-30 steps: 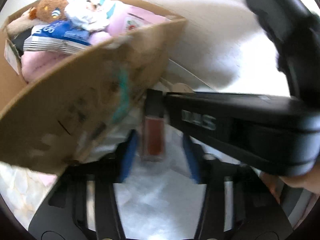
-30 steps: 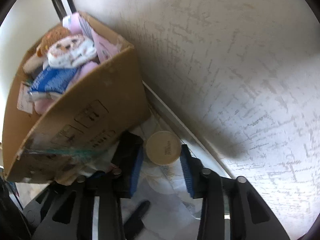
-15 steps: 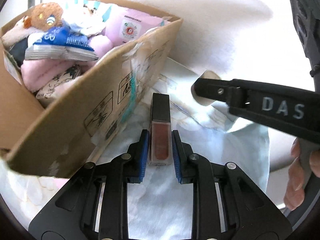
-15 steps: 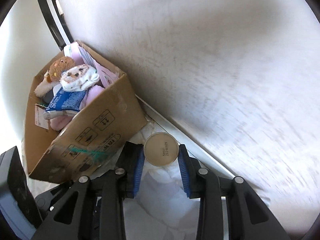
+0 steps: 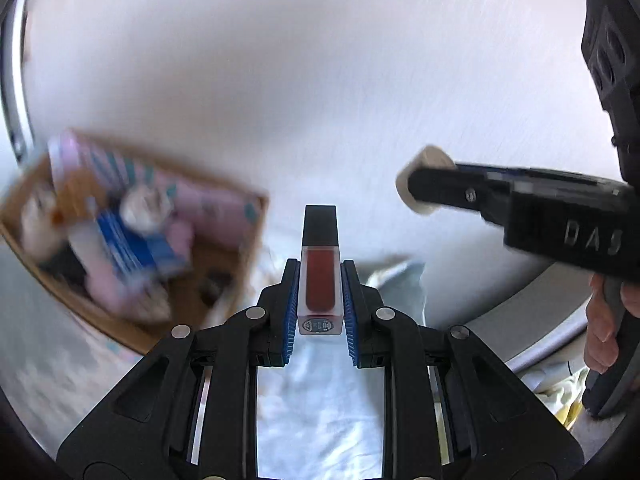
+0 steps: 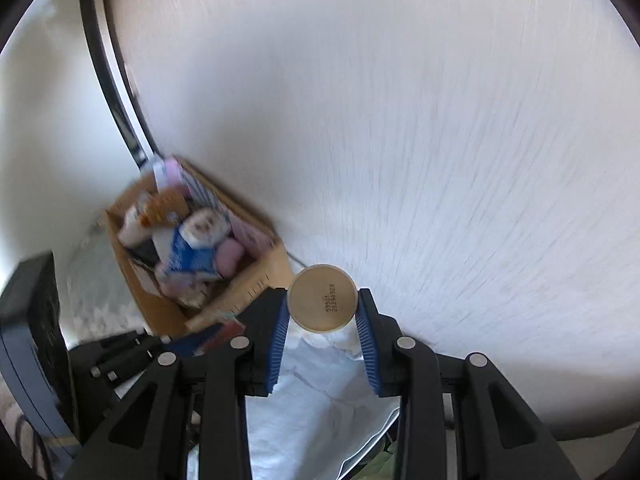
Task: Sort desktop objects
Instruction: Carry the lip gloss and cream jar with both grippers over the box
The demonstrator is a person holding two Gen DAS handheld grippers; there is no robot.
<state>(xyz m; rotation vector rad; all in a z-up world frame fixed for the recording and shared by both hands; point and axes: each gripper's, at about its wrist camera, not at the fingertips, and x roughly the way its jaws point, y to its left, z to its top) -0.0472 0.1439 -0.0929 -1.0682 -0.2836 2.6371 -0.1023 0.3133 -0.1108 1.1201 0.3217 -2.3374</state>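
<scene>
My left gripper (image 5: 319,280) is shut on a lip gloss tube (image 5: 320,276) with a black cap and dark red contents, held up in the air. My right gripper (image 6: 322,300) is shut on a small round beige jar (image 6: 322,298), its printed base facing the camera, also lifted. The right gripper with the jar (image 5: 424,180) also shows in the left wrist view at upper right. A cardboard box (image 6: 256,276) full of soft toys and packets sits below and to the left; it shows in the left wrist view (image 5: 224,276) too.
A white textured wall (image 6: 440,120) is close behind. A pale blue cloth (image 6: 320,412) covers the surface below. A dark window frame (image 6: 116,92) runs along the left. A black device (image 6: 28,312) stands at lower left in the right wrist view.
Both grippers have risen with their objects, so the cardboard box now lies lower and farther off. A second ago both were open around the tube and jar on the surface; they closed since.
</scene>
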